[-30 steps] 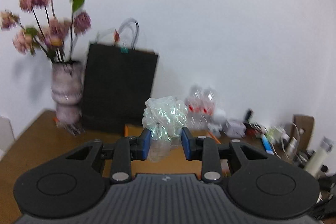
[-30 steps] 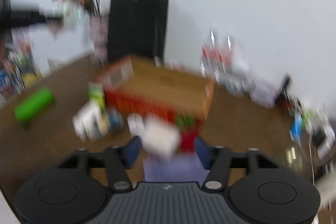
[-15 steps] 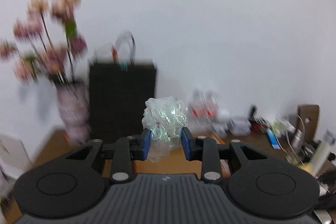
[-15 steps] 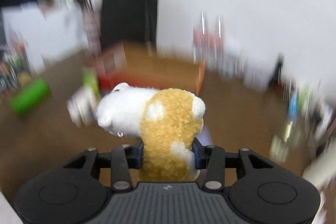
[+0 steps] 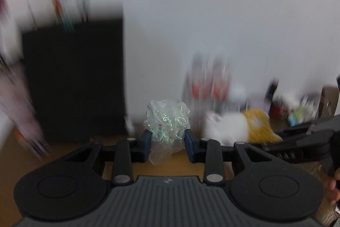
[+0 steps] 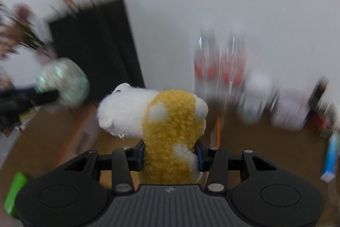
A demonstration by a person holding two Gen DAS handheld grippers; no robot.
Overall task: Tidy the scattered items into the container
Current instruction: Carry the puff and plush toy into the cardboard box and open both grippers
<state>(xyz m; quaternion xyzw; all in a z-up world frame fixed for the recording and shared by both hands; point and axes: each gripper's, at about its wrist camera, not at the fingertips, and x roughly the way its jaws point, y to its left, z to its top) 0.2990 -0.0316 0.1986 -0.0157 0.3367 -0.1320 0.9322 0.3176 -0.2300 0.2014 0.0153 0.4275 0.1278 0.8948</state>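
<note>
Wall behind: black bag (image 5: 74,78) upright, contents blurred, unreadable.

Plain white wall (image 5: 212,3) behind a brown wooden table (image 6: 265,148), blurred clutter along it.

Left gripper (image 5: 167,143): we are seeing matt black plastic, blue pads.
Scrunchie (image 5: 166,120): sheer, glittery, iridescent fabric.
Plush toy (image 6: 157,118): we are seeing fluffy white pile, curly mustard fleece.
Table (image 6: 265,148) under plush toy: matt brown wood.
</note>
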